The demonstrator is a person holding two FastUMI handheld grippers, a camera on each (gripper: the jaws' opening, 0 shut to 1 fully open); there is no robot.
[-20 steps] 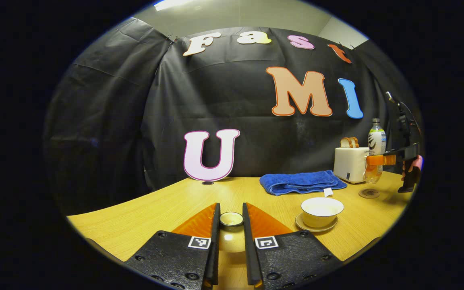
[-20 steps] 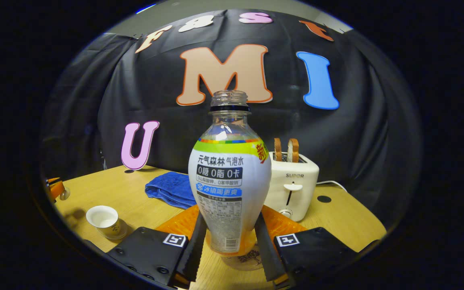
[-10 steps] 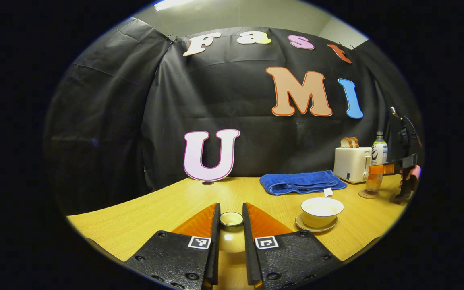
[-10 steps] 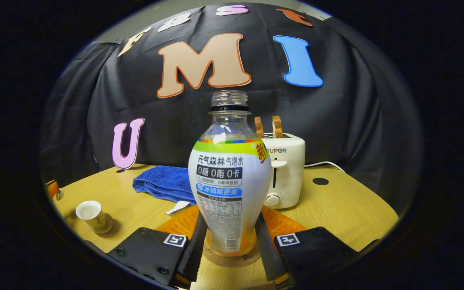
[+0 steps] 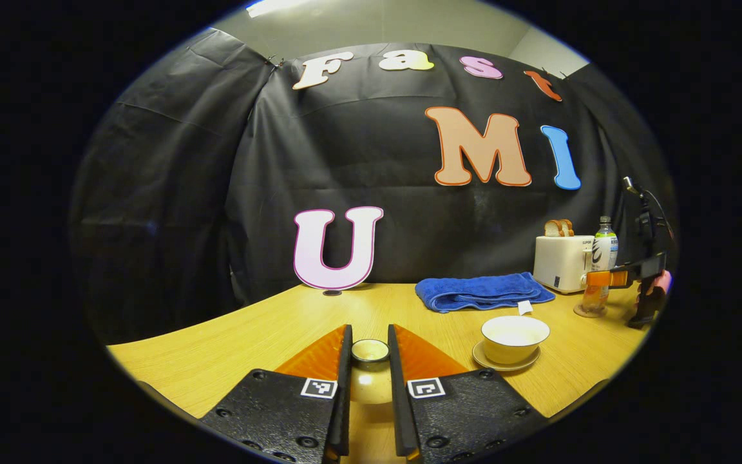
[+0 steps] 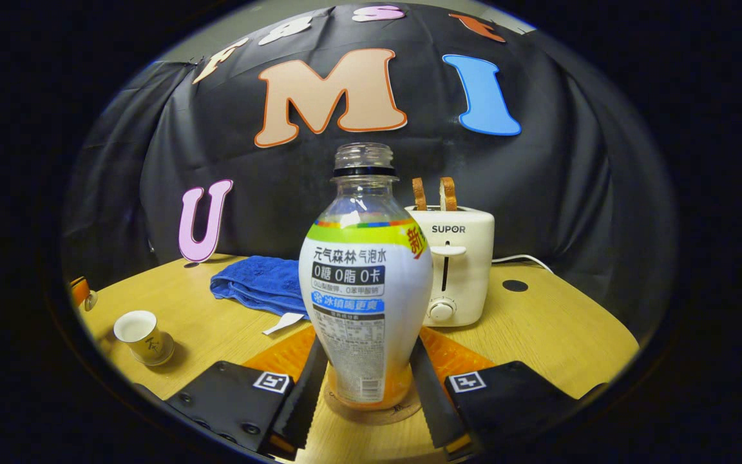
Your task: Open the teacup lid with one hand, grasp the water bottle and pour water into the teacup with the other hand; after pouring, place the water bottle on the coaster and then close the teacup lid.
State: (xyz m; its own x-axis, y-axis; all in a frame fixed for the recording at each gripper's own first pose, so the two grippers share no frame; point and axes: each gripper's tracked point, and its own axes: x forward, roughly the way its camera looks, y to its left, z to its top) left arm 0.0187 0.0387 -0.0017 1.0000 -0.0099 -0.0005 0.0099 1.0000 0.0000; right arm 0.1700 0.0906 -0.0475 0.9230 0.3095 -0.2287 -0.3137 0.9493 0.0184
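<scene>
The right gripper (image 6: 364, 380), low in the centre of the right gripper view, has both fingers pressed on the lower body of the clear, capless plastic water bottle (image 6: 366, 290) with the white label. The bottle stands upright with its base on the round brown coaster (image 6: 371, 412), so the set-down looks made; letting go is what remains here.

In the left gripper view, the left gripper (image 5: 369, 380) at bottom centre is clamped on the small cream ceramic teacup lid (image 5: 370, 351), held off to the side, leaving the cup's mouth free. The open cream teacup (image 5: 514, 338) sits on its saucer (image 5: 505, 364) right of centre on the pale wooden table (image 5: 248, 335); closing it comes next, I'd judge.

Around them are a folded blue towel (image 6: 258, 283) behind the cup and a white toaster (image 6: 458, 264) with bread slices just behind the bottle. The toaster stands close, so the right gripper's retreat wants care. Nothing lies between lid and cup.
</scene>
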